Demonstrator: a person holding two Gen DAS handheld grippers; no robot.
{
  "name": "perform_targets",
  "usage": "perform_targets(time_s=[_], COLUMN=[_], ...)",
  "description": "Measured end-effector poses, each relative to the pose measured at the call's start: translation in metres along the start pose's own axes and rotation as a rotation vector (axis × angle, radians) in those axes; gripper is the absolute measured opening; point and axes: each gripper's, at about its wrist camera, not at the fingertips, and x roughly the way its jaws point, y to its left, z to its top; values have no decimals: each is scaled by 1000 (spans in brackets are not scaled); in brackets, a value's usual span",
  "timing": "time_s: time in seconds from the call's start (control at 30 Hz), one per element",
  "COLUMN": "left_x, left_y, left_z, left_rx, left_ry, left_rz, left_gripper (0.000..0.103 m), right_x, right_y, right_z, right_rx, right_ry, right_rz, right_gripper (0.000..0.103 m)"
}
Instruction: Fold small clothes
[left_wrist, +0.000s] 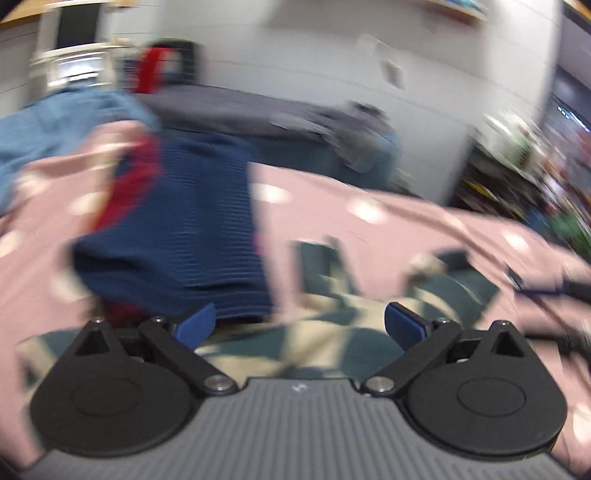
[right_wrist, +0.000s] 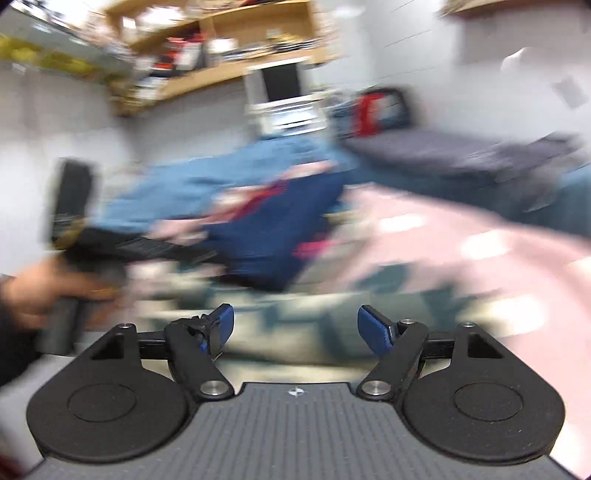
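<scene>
Both views are motion-blurred. A navy ribbed garment with red trim (left_wrist: 173, 225) lies on a pink sheet with white dots (left_wrist: 369, 221), just ahead and left of my left gripper (left_wrist: 299, 325), which is open and empty. In the right wrist view the same navy garment (right_wrist: 280, 229) lies ahead of my right gripper (right_wrist: 295, 325), also open and empty. The left gripper's body and the hand holding it (right_wrist: 62, 280) show at the left of that view. A light blue garment (right_wrist: 207, 184) lies behind the navy one.
A green and cream patterned cloth (left_wrist: 325, 332) lies under the grippers. A grey folded pile (left_wrist: 258, 110) sits at the back near a white wall. Wooden shelves with clutter (right_wrist: 221, 55) hang above. A red and black bag (right_wrist: 376, 107) stands at the back.
</scene>
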Motion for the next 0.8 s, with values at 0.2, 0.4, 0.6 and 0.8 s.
perform_targets(time_s=[0.2,0.4,0.6,0.8], left_x=[69,127,102,82], left_y=[-50,-75,-96,-79], left_z=[34,13,-53,-44], left_rx=[251,261,401,317], left_ry=[-27,298,187,133], left_rz=[10,-116,-54,-59], left_gripper=[102,97,93,57], right_x=[27,85,107,41], right_y=[-113,-124,-86,-96], right_z=[26,30,12,-13], right_rx=[287,578,482,555], right_ry=[40,185,444,268], right_rz=[-72,153,147,137], right_gripper=[103,103,18,16])
